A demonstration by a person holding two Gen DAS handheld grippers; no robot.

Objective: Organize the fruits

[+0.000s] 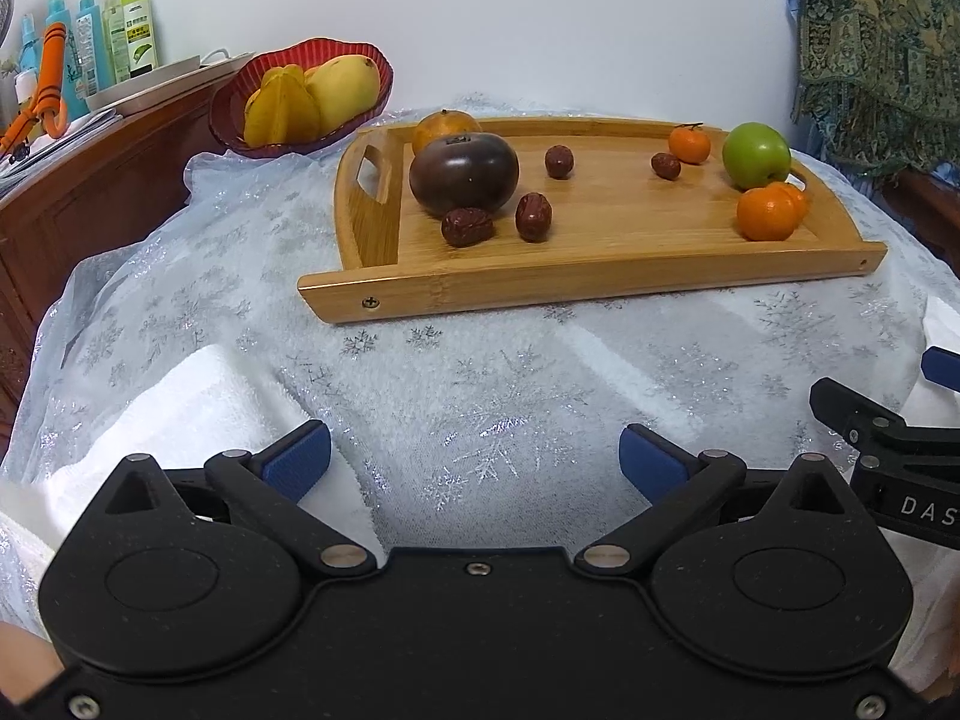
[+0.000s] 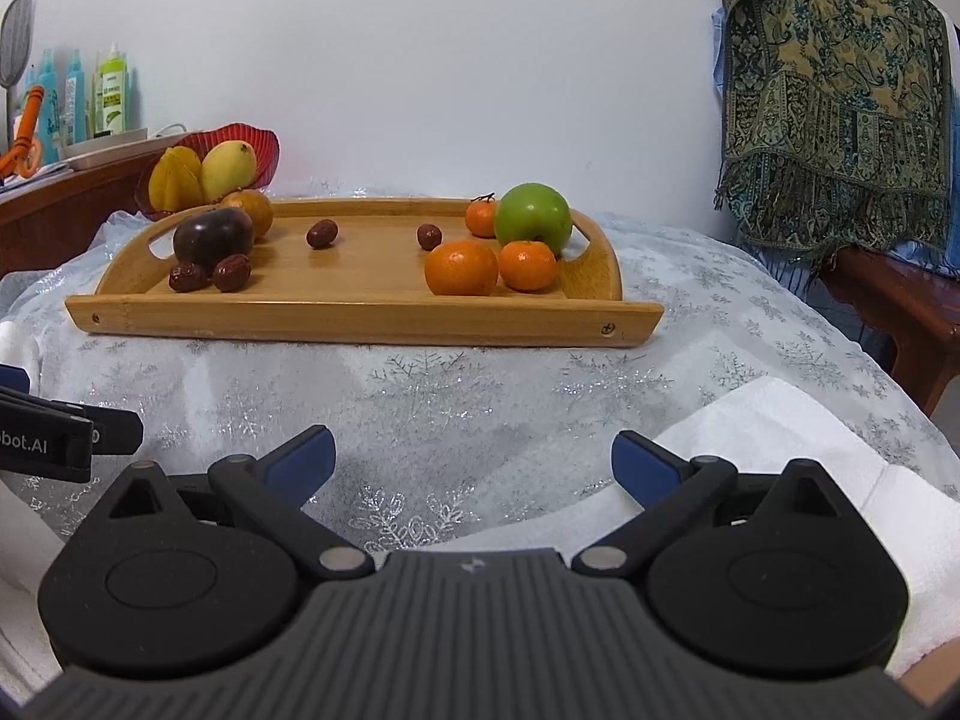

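A bamboo tray (image 1: 600, 276) (image 2: 360, 324) sits on the snowflake cloth. It holds a dark purple fruit (image 1: 463, 174) (image 2: 213, 234), a brown-orange fruit (image 1: 445, 126) (image 2: 249, 210), several red dates (image 1: 533, 216) (image 2: 231, 273), a green apple (image 1: 756, 155) (image 2: 533, 219) and three tangerines (image 1: 765, 213) (image 2: 461, 267). A red bowl (image 1: 234, 114) (image 2: 267, 150) behind the tray's left end holds a starfruit (image 1: 282, 105) (image 2: 174, 177) and a mango (image 1: 345, 90) (image 2: 228, 168). My left gripper (image 1: 474, 459) and right gripper (image 2: 471, 456) are open and empty, side by side in front of the tray.
A wooden cabinet (image 1: 90, 192) at the left carries bottles (image 1: 129, 30) and a white tray. A patterned shawl (image 2: 834, 102) hangs at the right over a wooden bench (image 2: 900, 312). White towels (image 1: 198, 396) (image 2: 780, 438) lie under the cloth near the grippers.
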